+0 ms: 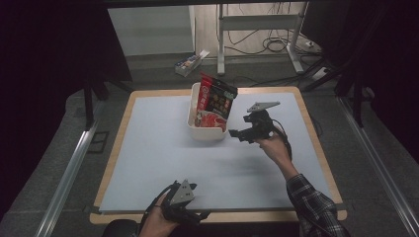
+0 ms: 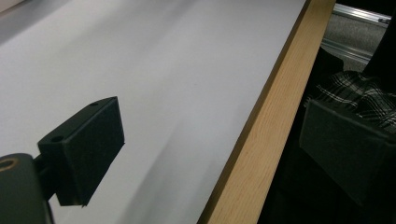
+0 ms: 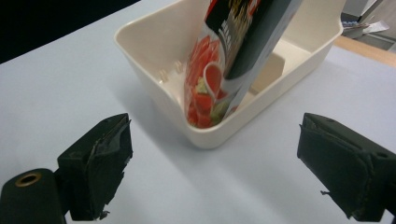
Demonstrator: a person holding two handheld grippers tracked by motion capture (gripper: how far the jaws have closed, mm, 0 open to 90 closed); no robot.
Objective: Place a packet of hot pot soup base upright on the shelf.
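A red and black snack bag (image 1: 216, 101) stands tilted in a white rectangular bin (image 1: 194, 121) at the table's far middle. In the right gripper view the bag (image 3: 229, 60) leans against the bin's near wall (image 3: 154, 88). My right gripper (image 1: 236, 133) hovers just right of the bin, open, with nothing between its jaws (image 3: 212, 168). My left gripper (image 1: 200, 216) rests at the table's near edge, open and empty (image 2: 210, 144), one jaw over the white surface and the other past the wooden edge.
The table (image 1: 163, 163) has a white top with a wooden rim (image 2: 261, 135). A plaid sleeve (image 1: 316, 207) comes in at lower right. Behind the table are a small box (image 1: 189, 62) on the floor, cables and desk legs (image 1: 221, 44).
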